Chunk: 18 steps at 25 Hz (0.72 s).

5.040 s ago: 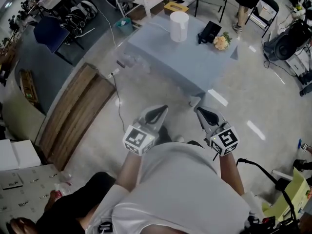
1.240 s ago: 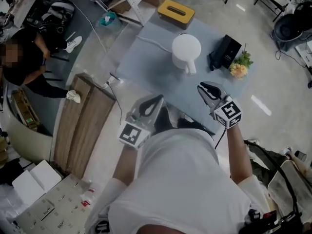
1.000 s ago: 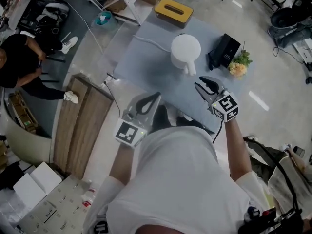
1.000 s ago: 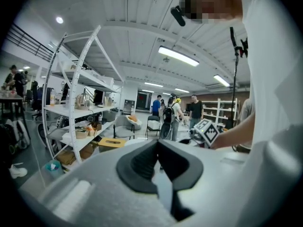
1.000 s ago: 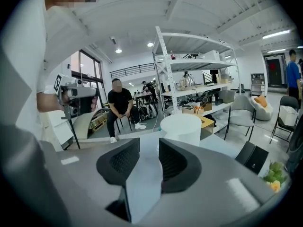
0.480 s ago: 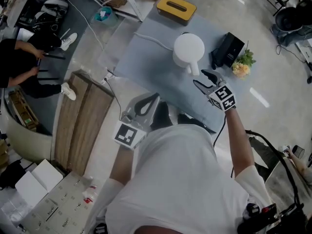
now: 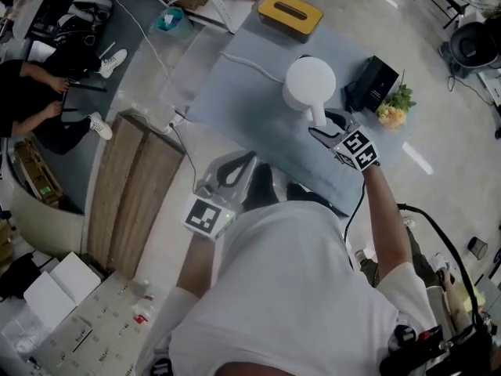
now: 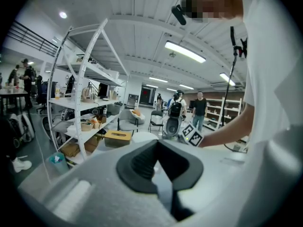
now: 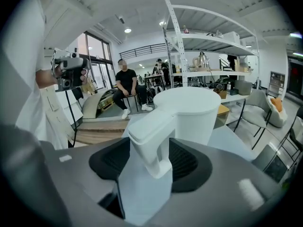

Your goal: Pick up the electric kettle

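The right gripper (image 7: 322,128) has its fingers (image 9: 113,162) just opened wide, and they straddle the handle (image 9: 151,141) of the white electric kettle (image 7: 309,81) near the front edge of the desk (image 7: 243,92) without pressing it. The left gripper (image 7: 235,167) has its fingers (image 8: 137,167) closed and empty.

No words or numbers can be read anywhere. One cube (image 7: 205,216) on the left gripper (image 7: 249,157) and another cube (image 7: 358,149) on the right gripper (image 7: 323,125) show only black and white squares, not letters. A far red screen (image 8: 147,94) is too blurry to read.
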Available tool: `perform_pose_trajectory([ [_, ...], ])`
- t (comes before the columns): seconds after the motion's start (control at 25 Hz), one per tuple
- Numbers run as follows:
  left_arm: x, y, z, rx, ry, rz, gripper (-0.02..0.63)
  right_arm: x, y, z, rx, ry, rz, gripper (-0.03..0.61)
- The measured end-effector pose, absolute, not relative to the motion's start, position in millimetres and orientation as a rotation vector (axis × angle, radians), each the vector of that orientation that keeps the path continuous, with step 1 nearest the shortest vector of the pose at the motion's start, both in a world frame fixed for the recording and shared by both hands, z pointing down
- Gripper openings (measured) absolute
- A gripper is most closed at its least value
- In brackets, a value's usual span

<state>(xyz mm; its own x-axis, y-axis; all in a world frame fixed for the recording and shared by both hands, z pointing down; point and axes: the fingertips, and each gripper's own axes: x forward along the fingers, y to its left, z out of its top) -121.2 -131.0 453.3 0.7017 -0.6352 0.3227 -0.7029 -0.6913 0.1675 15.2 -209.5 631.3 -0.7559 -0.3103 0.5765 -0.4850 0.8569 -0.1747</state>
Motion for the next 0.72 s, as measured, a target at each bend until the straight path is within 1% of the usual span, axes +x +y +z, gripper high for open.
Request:
perform_pose_trajectory([
  [0.72, -132, -146, 460, 2.612, -1.043, 0.384, 0.003, -12, -206, 643, 0.433, -2.490, 0.513, 0.267],
])
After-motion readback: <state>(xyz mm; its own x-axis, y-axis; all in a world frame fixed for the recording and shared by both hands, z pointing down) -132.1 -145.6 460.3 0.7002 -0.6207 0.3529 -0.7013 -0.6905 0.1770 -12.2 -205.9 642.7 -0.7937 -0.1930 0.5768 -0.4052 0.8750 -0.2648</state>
